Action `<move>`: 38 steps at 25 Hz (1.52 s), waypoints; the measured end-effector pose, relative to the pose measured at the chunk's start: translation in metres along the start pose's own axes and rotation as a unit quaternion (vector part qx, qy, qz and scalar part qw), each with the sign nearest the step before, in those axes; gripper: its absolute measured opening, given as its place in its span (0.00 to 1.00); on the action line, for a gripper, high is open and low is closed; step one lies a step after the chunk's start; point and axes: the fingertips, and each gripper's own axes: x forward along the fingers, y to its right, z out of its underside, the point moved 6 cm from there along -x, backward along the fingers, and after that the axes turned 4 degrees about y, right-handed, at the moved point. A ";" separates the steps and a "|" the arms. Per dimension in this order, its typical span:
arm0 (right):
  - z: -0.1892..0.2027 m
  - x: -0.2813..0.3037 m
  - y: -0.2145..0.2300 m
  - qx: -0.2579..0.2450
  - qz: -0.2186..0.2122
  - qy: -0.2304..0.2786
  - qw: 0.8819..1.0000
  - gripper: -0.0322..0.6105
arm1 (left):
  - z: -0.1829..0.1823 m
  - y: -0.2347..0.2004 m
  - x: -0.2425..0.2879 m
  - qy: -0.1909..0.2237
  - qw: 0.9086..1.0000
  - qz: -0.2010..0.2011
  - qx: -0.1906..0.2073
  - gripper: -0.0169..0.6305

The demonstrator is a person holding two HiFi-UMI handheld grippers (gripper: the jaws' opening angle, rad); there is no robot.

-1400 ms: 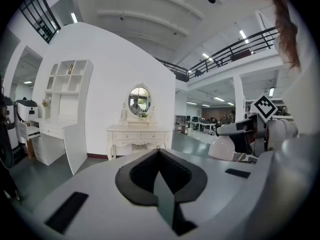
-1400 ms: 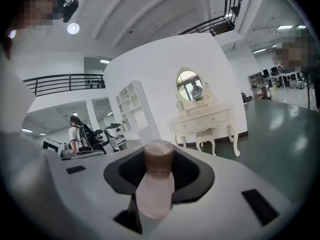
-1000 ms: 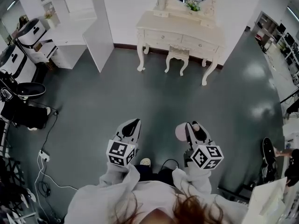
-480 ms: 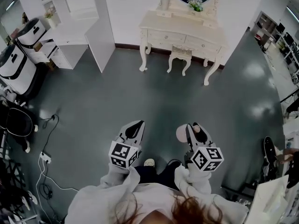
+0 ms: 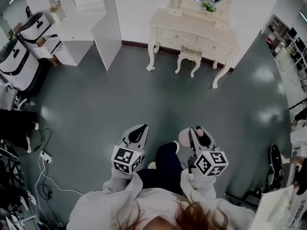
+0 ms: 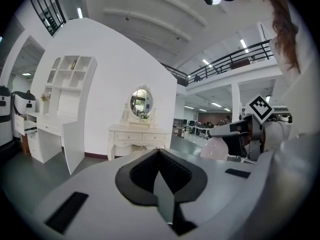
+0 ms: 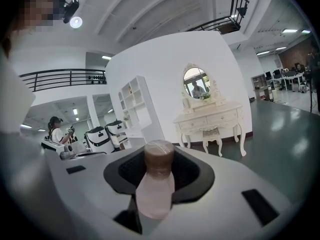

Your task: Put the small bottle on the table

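My right gripper point(image 5: 197, 131) is shut on a small pale pink bottle point(image 5: 184, 137) with a brown cap. In the right gripper view the bottle point(image 7: 156, 186) stands upright between the jaws, cap end pointing forward. My left gripper point(image 5: 138, 129) is level with it on the left, jaws shut with nothing in them point(image 6: 159, 153). The left gripper view catches the bottle point(image 6: 216, 148) from the side. A cream dressing table point(image 5: 194, 28) with an oval mirror stands against the far wall, well ahead of both grippers point(image 7: 210, 120).
A small stool point(image 5: 189, 56) sits under the dressing table. A white shelf unit point(image 5: 84, 20) stands at the back left, with black-and-white cases point(image 5: 17, 56) beside it. Cables and a power strip point(image 5: 45, 159) lie on the grey floor at the left. Desks fill the right edge.
Both grippers have travelled forward across the floor toward the dressing table with the bottle still held. The person's leg now shows between the grippers. The black chair at the left has slid mostly out of view.
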 end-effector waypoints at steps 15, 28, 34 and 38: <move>-0.038 0.103 0.042 -0.004 -0.019 -0.007 1.000 0.28 | -0.022 -0.055 0.096 0.003 1.000 -0.019 0.004 0.05; -0.080 0.190 0.101 -0.010 -0.025 -0.019 0.999 0.28 | -0.041 -0.088 0.198 0.003 1.000 -0.028 -0.002 0.05; -0.091 0.223 0.122 -0.010 -0.036 -0.020 0.999 0.28 | -0.045 -0.100 0.232 0.004 0.999 -0.037 -0.002 0.05; -0.098 0.240 0.139 -0.014 -0.037 -0.017 0.999 0.28 | -0.048 -0.103 0.255 0.009 0.999 -0.040 0.001 0.05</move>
